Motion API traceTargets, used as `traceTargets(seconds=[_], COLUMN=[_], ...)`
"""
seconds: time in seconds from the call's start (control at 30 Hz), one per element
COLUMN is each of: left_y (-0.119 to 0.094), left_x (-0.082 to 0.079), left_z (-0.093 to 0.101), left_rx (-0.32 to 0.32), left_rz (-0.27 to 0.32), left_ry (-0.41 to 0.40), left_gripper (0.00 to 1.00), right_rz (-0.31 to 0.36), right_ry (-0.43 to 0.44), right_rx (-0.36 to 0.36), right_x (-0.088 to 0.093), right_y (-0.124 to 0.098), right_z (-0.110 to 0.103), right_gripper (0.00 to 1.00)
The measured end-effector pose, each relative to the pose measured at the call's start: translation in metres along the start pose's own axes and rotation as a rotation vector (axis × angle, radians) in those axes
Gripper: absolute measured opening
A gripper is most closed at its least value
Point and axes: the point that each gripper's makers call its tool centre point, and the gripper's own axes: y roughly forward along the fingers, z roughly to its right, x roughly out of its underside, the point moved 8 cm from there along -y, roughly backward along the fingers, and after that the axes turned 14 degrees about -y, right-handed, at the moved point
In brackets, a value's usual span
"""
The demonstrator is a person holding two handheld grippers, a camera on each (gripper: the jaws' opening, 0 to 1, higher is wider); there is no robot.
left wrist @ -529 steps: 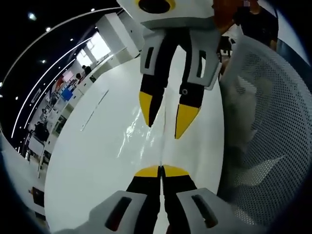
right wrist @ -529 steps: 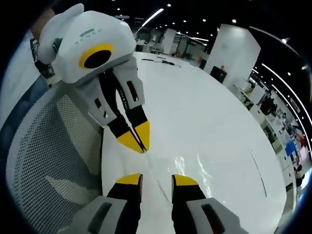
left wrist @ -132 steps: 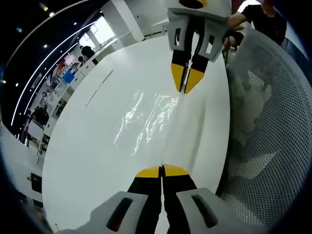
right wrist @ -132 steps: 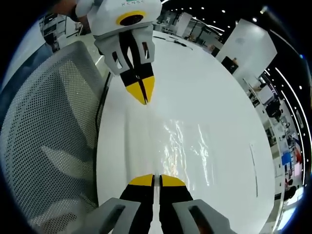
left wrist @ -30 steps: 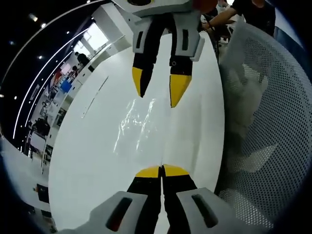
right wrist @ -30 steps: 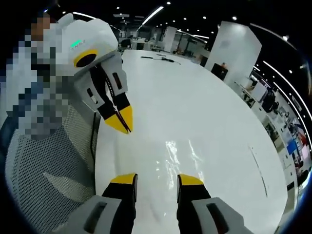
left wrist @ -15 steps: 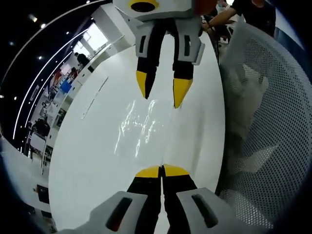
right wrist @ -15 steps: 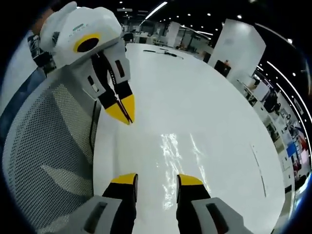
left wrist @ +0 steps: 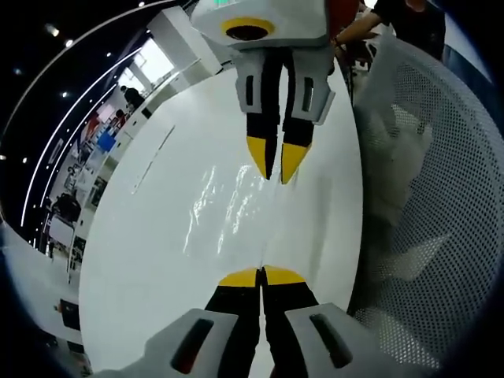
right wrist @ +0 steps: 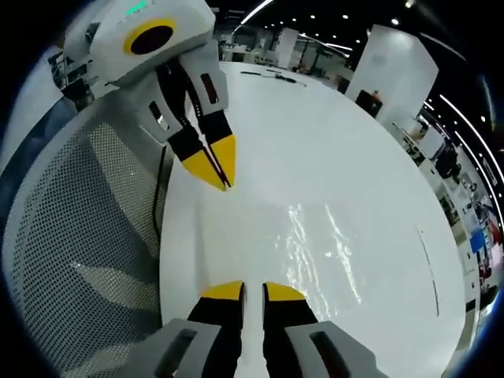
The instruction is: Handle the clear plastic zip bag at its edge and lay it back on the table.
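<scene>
- The right gripper (right wrist: 252, 292) has pulled its yellow tips nearly together since a moment ago.
- The left gripper (left wrist: 261, 276) is pinched tight on the bag's edge.
- The clear bag (left wrist: 236, 209) lies shiny on the white table (left wrist: 134, 260), between both grippers.
- A mesh chair (left wrist: 429, 197) stands beside the table.

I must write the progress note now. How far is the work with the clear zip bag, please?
In hand: the left gripper is shut on one edge of the clear plastic zip bag, and the right gripper has its jaws nearly together at the opposite edge. The bag looks spread over the white table, beside a mesh chair. Left: both grippers must release it so it lies free.
</scene>
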Motion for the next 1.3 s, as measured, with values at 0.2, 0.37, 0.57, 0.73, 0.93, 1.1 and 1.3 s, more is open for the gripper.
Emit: traceTargets(seconds=[0.2,0.37,0.57,0.73,0.93,1.1,1.3], left_y=[0.000,0.001,0.000,-0.003,-0.005,-0.010,-0.013], left_x=[-0.003,-0.004,-0.004,-0.006,-0.005,-0.007,-0.010], left_z=[0.000,0.000,0.004,0.002,0.003,0.003,0.008], left_rx=[-0.006,-0.015,-0.004,-0.015,-0.013,-0.020,-0.044], left_rz=[0.014,0.022,0.005,0.002,-0.028,-0.016,-0.018], left_ry=[-0.011,-0.038,-0.039,-0.125,-0.140,-0.174,-0.135], left_gripper=[0.00,0.00,0.00,0.03,0.12,0.15,0.26], right_rz=[-0.008,0.001,-0.007,-0.004,-0.004,0.000,0.010], right_ry=[0.006,0.054,0.071,0.092,0.116,0.122,0.163], right_rx=[0.003,0.009,0.012,0.013,0.025,0.029,0.033], right_x=[0.001,0.003,0.003,0.004,0.004,0.004,0.005], right_y=[0.000,-0.001,-0.002,0.000,0.001,0.005,0.004], right_z=[-0.003,-0.004,-0.005,-0.003,-0.001,-0.001,0.000], right_gripper=[0.00,0.00,0.00,0.00,0.00,0.00,0.00])
